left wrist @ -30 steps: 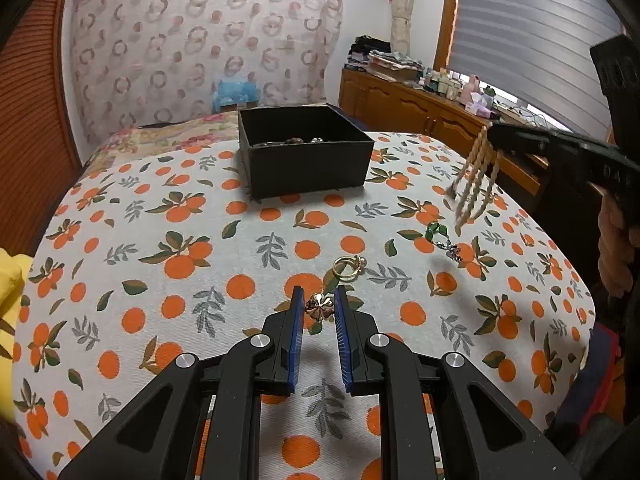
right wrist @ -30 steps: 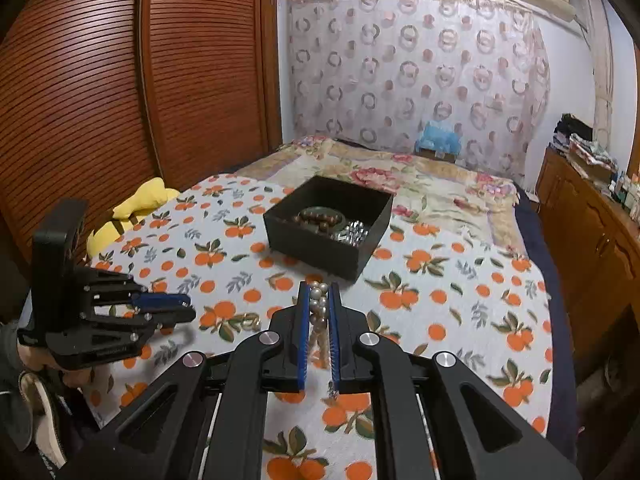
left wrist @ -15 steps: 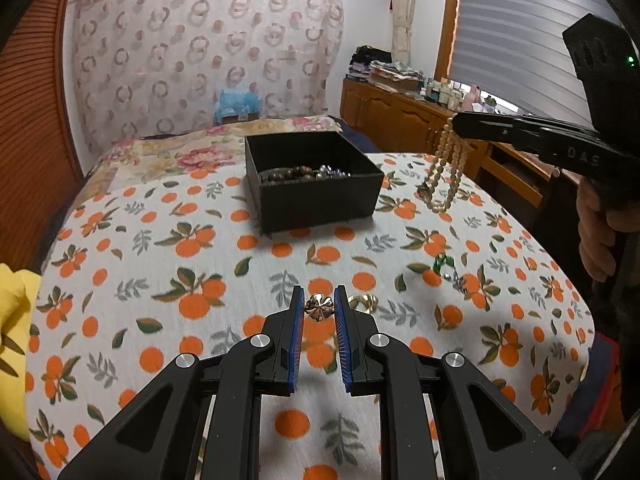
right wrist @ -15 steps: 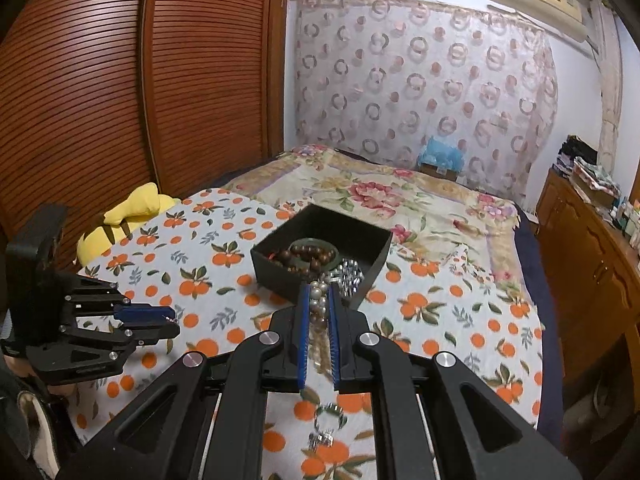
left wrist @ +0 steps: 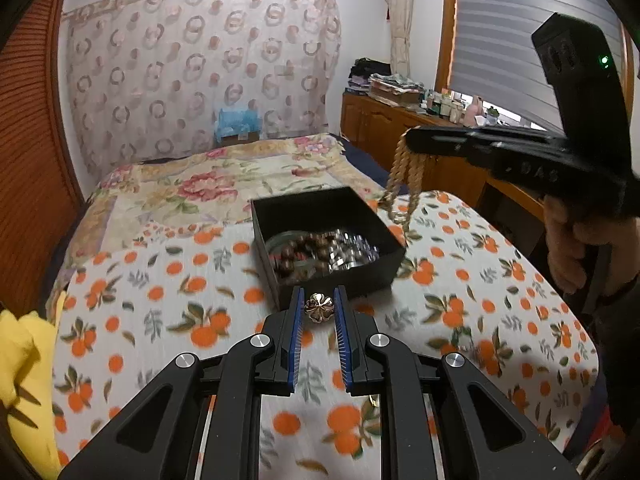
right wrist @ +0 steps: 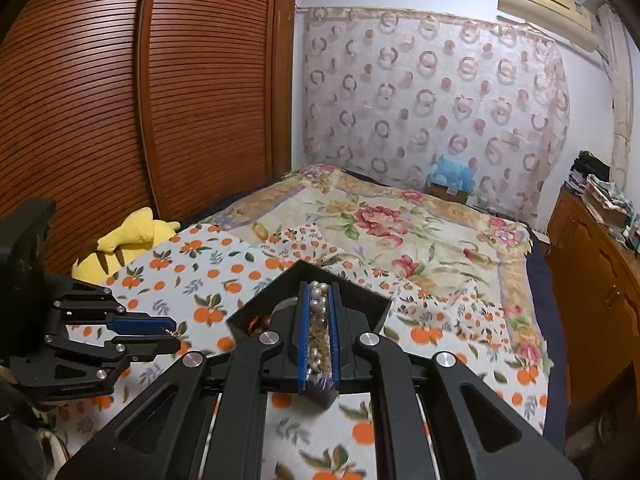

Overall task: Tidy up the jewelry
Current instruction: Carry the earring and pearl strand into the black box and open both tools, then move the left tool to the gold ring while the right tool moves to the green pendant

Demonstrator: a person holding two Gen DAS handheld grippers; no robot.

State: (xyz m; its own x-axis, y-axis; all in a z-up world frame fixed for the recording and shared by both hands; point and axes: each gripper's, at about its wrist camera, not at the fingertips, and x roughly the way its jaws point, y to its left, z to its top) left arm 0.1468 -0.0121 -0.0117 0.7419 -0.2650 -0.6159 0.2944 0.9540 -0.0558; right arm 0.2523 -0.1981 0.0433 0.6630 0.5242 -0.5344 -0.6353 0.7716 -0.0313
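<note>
My left gripper (left wrist: 318,304) is shut on a small gold flower-shaped brooch (left wrist: 318,307), held in the air just in front of the black jewelry box (left wrist: 384,264). The box sits on the orange-print cloth (left wrist: 160,292) and holds brown beads (left wrist: 298,250) and silver pieces (left wrist: 352,250). My right gripper (right wrist: 319,294) is shut on a pearl necklace (right wrist: 318,300), right above the box (right wrist: 376,308). In the left wrist view the right gripper (left wrist: 412,144) comes in from the right and the pearl strands (left wrist: 404,184) hang over the box's far right corner.
A yellow plush toy (right wrist: 128,240) lies at the cloth's left edge by the slatted wooden wardrobe (right wrist: 120,100). A wooden dresser (left wrist: 400,132) with clutter runs along the right. A person's hand (left wrist: 576,248) holds the right gripper. Floral bedding (right wrist: 400,220) lies beyond the box.
Both grippers have risen and moved forward to the black box, carrying the brooch and the pearl necklace. The ring and green piece left on the cloth have dropped out of view.
</note>
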